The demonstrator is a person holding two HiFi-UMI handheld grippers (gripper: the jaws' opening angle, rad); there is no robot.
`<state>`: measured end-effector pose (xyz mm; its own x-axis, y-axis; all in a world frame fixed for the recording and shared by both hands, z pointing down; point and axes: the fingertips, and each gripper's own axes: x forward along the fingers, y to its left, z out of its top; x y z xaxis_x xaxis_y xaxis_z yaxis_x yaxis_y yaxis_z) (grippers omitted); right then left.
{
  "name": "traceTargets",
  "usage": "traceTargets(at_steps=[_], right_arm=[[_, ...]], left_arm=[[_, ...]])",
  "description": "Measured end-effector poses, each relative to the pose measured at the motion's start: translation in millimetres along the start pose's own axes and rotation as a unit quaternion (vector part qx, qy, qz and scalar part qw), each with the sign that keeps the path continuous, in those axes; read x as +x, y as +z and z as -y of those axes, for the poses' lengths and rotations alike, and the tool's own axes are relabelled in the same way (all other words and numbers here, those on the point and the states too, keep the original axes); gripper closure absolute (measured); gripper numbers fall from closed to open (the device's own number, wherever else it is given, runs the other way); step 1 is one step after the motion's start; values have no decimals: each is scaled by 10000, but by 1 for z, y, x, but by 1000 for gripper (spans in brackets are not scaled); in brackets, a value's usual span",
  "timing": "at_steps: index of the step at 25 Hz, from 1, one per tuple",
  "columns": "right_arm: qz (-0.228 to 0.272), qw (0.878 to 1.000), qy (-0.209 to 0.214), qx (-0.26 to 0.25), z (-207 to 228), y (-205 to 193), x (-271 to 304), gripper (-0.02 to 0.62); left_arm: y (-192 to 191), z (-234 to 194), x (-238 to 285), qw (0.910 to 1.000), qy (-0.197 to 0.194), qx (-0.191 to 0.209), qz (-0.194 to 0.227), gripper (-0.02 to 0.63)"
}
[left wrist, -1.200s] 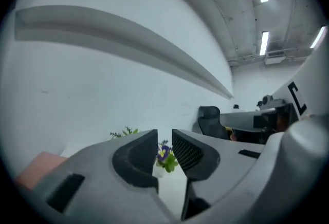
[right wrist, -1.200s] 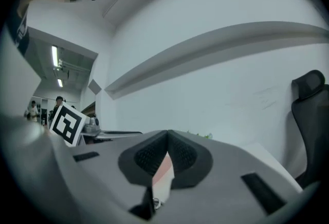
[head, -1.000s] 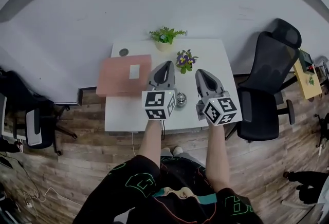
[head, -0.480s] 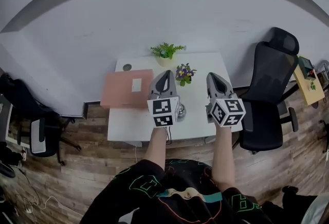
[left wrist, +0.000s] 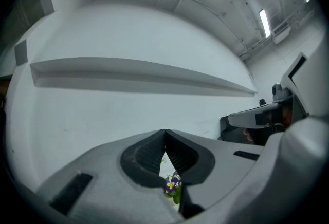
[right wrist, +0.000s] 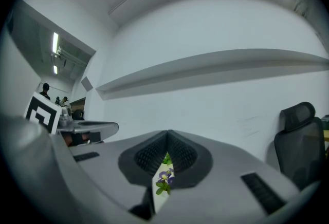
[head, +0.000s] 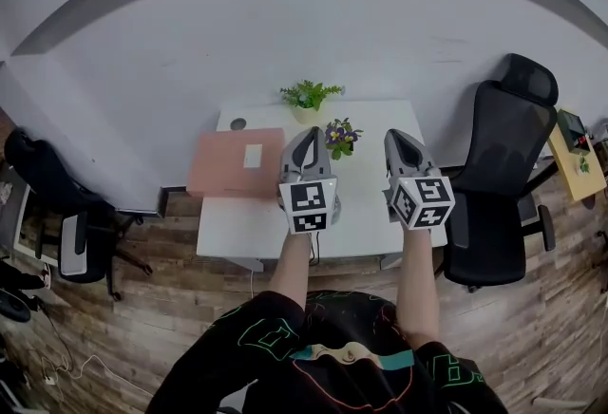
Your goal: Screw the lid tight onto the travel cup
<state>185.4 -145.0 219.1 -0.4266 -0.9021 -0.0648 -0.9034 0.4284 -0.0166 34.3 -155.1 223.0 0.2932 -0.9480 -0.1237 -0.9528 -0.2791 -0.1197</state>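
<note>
Left gripper [head: 304,137] and right gripper [head: 400,137] are both closed on nothing, held level above the white table [head: 366,213]. No view shows the travel cup or its lid clearly; the left gripper's marker cube covers the tabletop between them. That fits hands poised before reaching in, or hands clear of a tightened lid.

A pale grey wall [head: 285,32] fills the head view from 10 to 2 o'clock. Against it, at centre, stands a white table [head: 366,198] on a wood-plank floor [head: 142,327] that spreads from 8 to 4 o'clock. A black office chair [head: 494,165] sits just beside the table at 3 o'clock, with a yellow side table [head: 570,151] beyond it. Another dark chair [head: 43,179] stands at 9 o'clock. Strip lights [left wrist: 264,22] glow on the ceiling at 2 o'clock in the left gripper view
</note>
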Motion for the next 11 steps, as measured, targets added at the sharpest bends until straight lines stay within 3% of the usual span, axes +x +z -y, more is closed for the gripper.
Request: traceTargets(at_steps=[11], right_arm=[[-85,9999,108,-64,6,-10,-1,591]], left_arm=[[-4,15,-5,9999,-37,-133,26,603]])
